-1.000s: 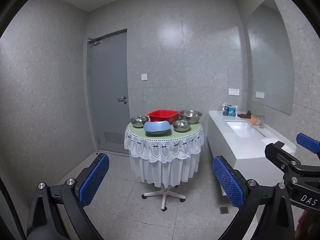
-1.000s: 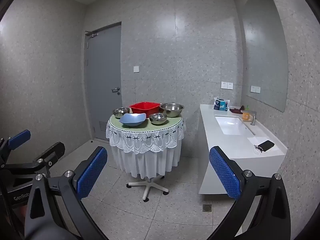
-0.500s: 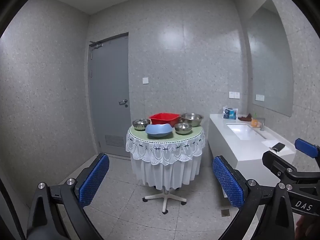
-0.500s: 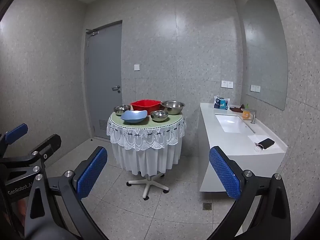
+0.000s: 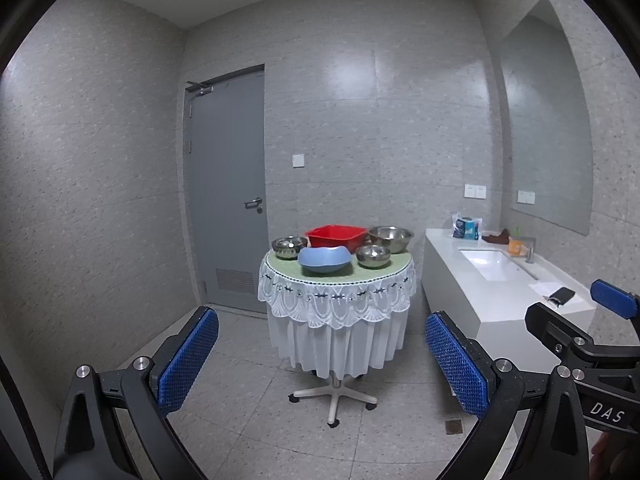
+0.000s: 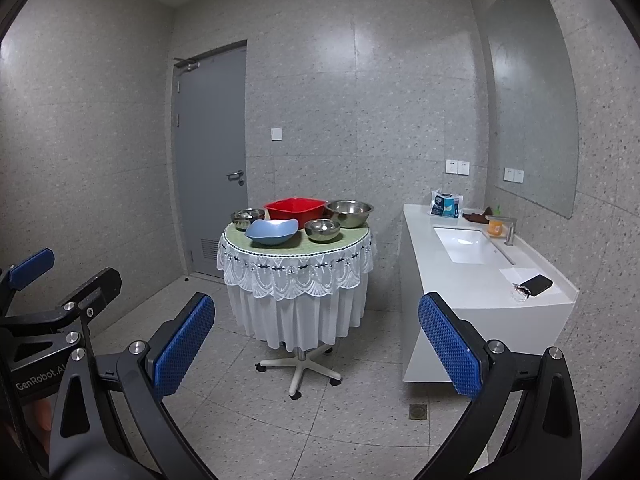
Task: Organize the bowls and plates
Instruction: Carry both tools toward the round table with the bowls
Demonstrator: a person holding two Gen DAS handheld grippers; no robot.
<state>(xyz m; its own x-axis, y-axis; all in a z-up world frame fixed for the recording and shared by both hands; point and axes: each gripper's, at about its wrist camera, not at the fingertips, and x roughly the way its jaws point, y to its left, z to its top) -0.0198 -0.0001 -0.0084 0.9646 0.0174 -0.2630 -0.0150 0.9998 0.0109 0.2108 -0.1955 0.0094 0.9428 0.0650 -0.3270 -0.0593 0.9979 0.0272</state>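
Note:
A round table (image 5: 336, 292) with a white lace cloth stands ahead across the floor. On it are a blue bowl (image 5: 324, 258), a red square basin (image 5: 336, 237), a large steel bowl (image 5: 391, 238) and two small steel bowls (image 5: 373, 255) (image 5: 287, 247). The same items show in the right wrist view: the blue bowl (image 6: 272, 231), the red basin (image 6: 295, 208) and the large steel bowl (image 6: 350, 212). My left gripper (image 5: 322, 364) and right gripper (image 6: 316, 344) are both open, empty and far from the table.
A white sink counter (image 6: 484, 276) runs along the right wall with a tissue pack (image 6: 446, 204), an orange cup (image 6: 495, 227) and a phone (image 6: 536, 283). A grey door (image 5: 226, 184) is behind the table. A floor drain (image 6: 418, 411) lies near the counter.
Both views have tilted down and drifted slightly, so the table sits a little higher in frame. Both grippers stay open; nothing on the table moved.

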